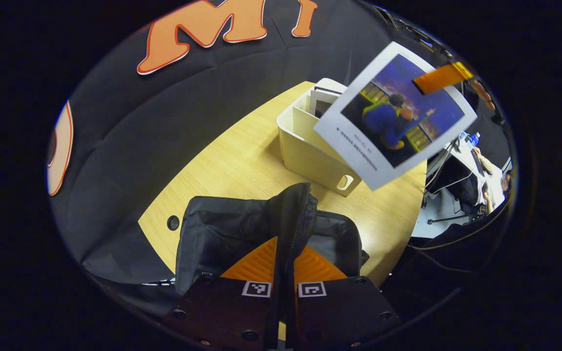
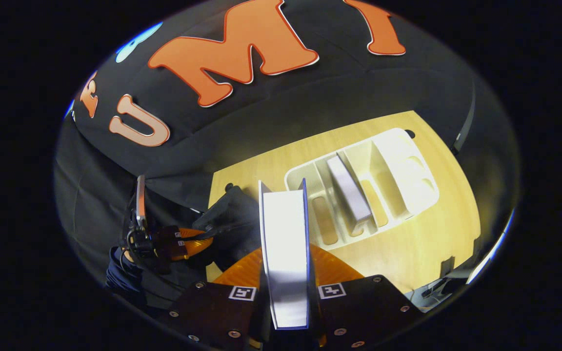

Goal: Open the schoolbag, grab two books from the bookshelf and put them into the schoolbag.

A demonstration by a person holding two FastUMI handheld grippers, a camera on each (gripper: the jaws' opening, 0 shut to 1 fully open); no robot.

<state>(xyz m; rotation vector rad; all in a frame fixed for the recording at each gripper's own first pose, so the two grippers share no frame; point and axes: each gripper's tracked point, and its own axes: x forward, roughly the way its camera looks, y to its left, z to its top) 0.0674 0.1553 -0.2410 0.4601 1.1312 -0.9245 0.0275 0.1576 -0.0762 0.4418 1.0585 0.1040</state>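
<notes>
Your left claw (image 1: 285, 280) pinches the black schoolbag's (image 1: 242, 229) raised zipper edge, with the white bookshelf (image 1: 310, 151) ahead on the worktop (image 1: 232, 165). Your right claw (image 2: 286, 287) clamps a white book (image 2: 285, 253) edge-on, bookshelf ahead to its right, second book (image 2: 349, 192) inside.

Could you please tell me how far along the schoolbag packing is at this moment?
Done: the schoolbag looks open, its flap pinched and lifted by the left gripper. In hand: the right gripper clamps the first book, lifted clear of the bookshelf. Left: put it in the bag, then fetch the second book standing in the shelf.
</notes>
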